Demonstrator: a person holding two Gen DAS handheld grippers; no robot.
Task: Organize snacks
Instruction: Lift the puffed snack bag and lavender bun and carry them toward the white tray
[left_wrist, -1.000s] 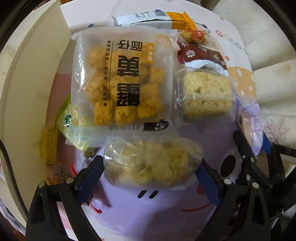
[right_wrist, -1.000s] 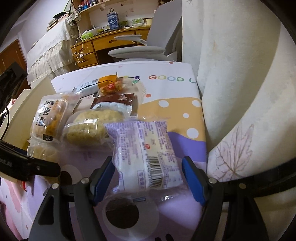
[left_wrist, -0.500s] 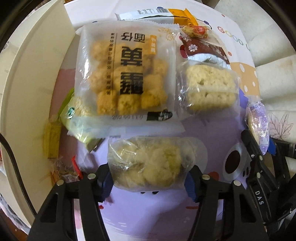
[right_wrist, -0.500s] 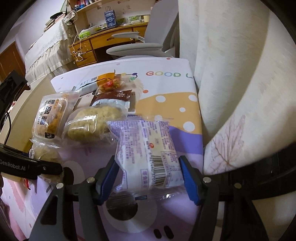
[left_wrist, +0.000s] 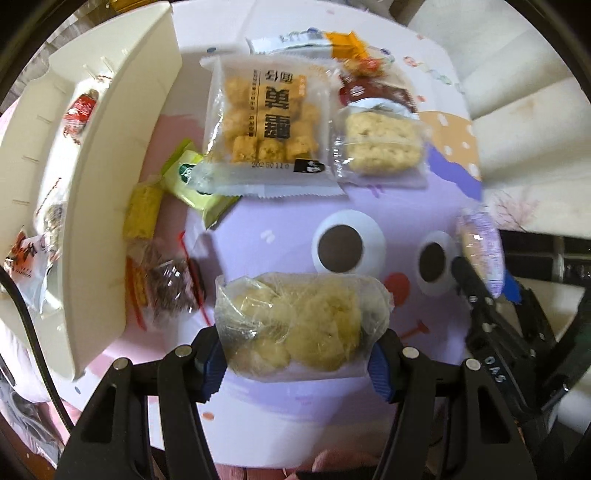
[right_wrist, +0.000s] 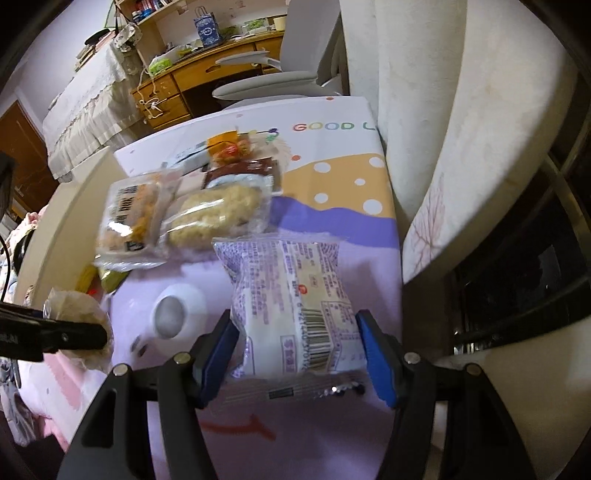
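My left gripper (left_wrist: 297, 363) is shut on a clear bag of pale yellow puffed snack (left_wrist: 299, 325) and holds it above the purple cartoon tablecloth (left_wrist: 280, 236). My right gripper (right_wrist: 299, 350) is shut on a purple-and-white wrapped cake (right_wrist: 291, 306), also lifted off the cloth; it shows at the right of the left wrist view (left_wrist: 480, 247). A large bag of fried cubes (left_wrist: 269, 125) and a wrapped rice-crisp block (left_wrist: 380, 147) lie on the cloth further back. The left gripper's bag shows at the left of the right wrist view (right_wrist: 79, 325).
A cream divided organizer box (left_wrist: 92, 192) with a few snacks inside stands at the left. Small packets lie beside it: a green one (left_wrist: 192, 181), a yellow one (left_wrist: 142, 212), a brown one (left_wrist: 170, 284). More packets (left_wrist: 351, 44) lie at the far edge. A pale sofa cushion (right_wrist: 461, 129) borders the right.
Both grippers have closed on their snacks and lifted them up and back from the pile. The cloth's cartoon eyes have come into view beneath.
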